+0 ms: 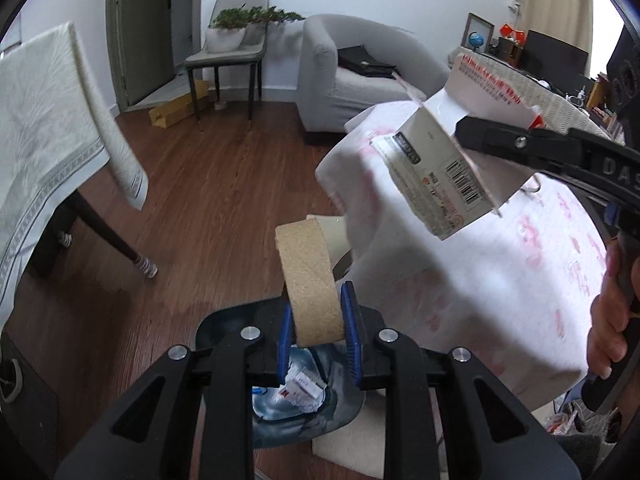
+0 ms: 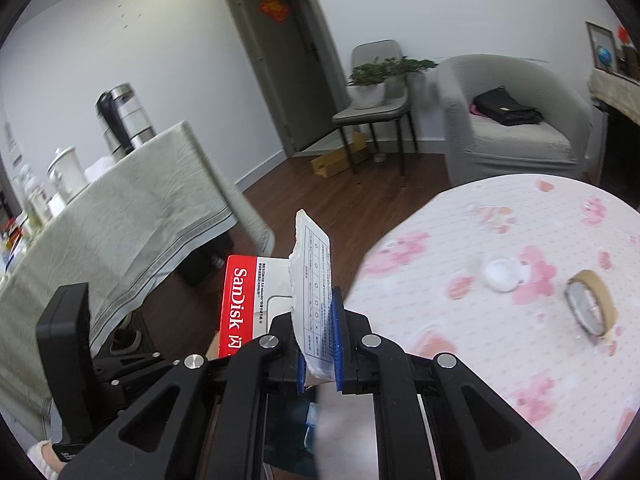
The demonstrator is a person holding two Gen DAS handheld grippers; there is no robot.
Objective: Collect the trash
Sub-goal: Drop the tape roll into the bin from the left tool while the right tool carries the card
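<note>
Wood floor [image 1: 208,184] runs back to a grey armchair [image 1: 352,80] and a chair [image 1: 232,48] bearing a potted plant [image 1: 240,20]; a cloth-draped desk [image 2: 120,224] crowds the left.

Nearer, a round desk [image 2: 500,360] in pink-printed cloth carries a tape roll [image 2: 592,304] and a small white lid [image 2: 500,276] toward its far edge.

Left gripper [image 1: 316,328] has its jaws closed on a cork-brown roll [image 1: 308,280], held over a trash bag [image 1: 292,404]; scraps inside are blurred and half hidden by the jaws.

Right gripper [image 2: 318,344] has its jaws pinched on a torn SanDisk package [image 2: 276,292] beyond the round desk's left edge. From the left camera the package blocks part of that desk.
</note>
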